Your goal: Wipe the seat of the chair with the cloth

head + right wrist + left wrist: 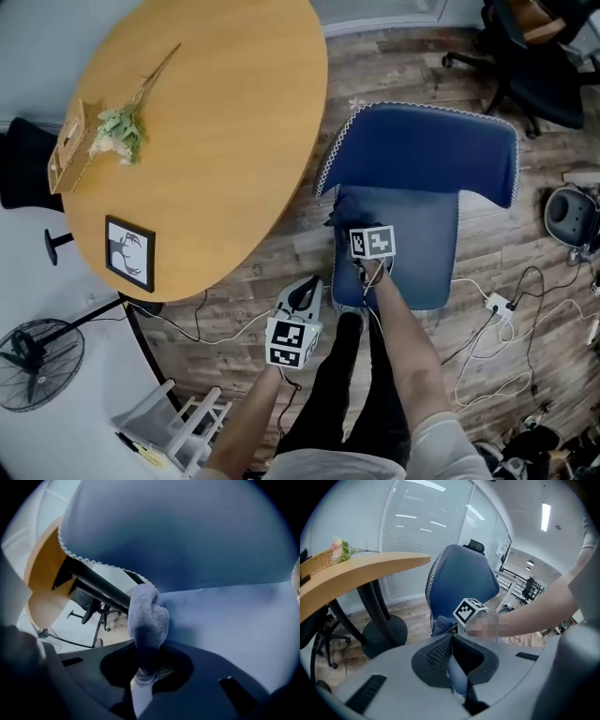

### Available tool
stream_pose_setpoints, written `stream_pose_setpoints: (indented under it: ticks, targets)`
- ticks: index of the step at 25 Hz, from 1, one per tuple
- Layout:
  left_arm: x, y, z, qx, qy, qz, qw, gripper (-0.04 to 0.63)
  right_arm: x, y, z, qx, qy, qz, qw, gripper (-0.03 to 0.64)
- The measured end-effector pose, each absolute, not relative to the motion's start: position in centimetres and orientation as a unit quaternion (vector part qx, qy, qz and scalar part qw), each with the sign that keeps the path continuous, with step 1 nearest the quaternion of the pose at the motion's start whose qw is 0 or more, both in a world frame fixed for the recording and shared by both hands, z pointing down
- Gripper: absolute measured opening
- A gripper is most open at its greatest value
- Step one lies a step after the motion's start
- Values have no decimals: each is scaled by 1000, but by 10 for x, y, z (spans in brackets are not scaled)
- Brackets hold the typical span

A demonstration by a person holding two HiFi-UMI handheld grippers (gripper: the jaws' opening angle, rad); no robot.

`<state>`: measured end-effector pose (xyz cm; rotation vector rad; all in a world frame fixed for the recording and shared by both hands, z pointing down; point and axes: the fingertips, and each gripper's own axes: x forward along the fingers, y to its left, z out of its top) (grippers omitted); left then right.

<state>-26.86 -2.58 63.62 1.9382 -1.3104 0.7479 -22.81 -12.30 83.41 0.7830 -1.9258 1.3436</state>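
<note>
Holding the cloth (147,616) clamped in our right gripper (145,665), we press it on the chair seat (412,244), ten o'clock corner. Our left gripper (452,641): jaws together, empty, seven o'clock off the seat.

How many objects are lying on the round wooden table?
3: a woven basket near its left edge, a flower sprig beside it, a framed picture nearer the person. The table's far part is cut off.

Cloth (147,616): nubby terry fabric. Chair seat (417,248): matt blue woven upholstery. Table (225,112): smooth light wood.
</note>
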Motion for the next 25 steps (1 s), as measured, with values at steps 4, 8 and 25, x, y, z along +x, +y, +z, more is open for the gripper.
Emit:
stream_pose_setpoints:
  ticks: [4, 8, 25]
  targets:
    - [-264, -9, 643, 738, -495, 294, 351, 28, -202, -125, 860, 314, -717, 514, 352, 61]
    - [-252, -2, 653, 744, -478, 300, 357, 28, -206, -127, 859, 319, -719, 514, 343, 60]
    - [-228, -7, 654, 759, -454, 302, 356, 28, -157, -138, 859, 327, -723, 494, 355, 60]
